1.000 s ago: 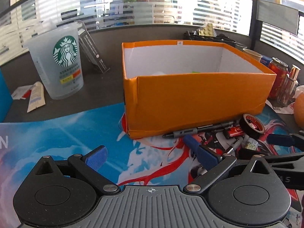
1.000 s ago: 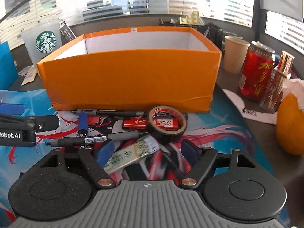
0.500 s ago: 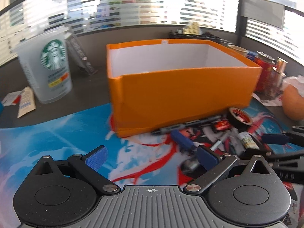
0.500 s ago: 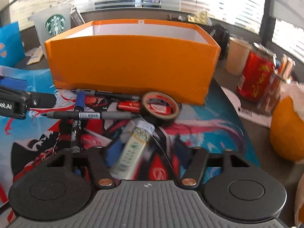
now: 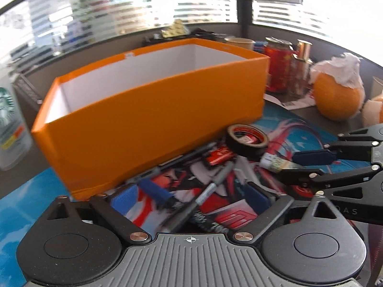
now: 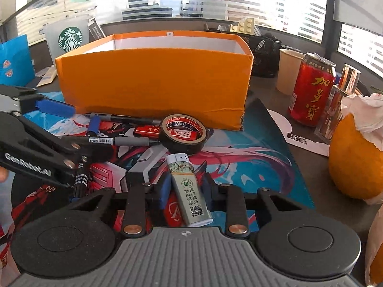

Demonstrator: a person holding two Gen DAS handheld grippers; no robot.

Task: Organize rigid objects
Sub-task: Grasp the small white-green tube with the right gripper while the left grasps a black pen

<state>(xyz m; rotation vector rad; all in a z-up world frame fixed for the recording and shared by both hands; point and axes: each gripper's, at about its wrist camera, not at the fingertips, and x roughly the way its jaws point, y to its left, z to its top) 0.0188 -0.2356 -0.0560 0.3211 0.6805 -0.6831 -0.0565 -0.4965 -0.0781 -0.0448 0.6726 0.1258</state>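
An open orange box stands on the printed mat, its white inside showing. In front of it lie a black tape roll, a small red item, a grey pen and a blue-capped pen. My right gripper is closing, and its blue pads press both sides of a green-and-white lighter. My left gripper stands wide, its jaws closing slightly, with the grey pen and blue-capped pen lying between the fingers, untouched. The box is just beyond it.
A Starbucks cup and a blue bag stand to the left of the box. To its right are a paper cup, a red can, a shiny bottle and an orange fruit with tissue.
My right gripper's jaws came together on the lighter. My left gripper moved right, over the pens, and tilted; its jaws narrowed a little.
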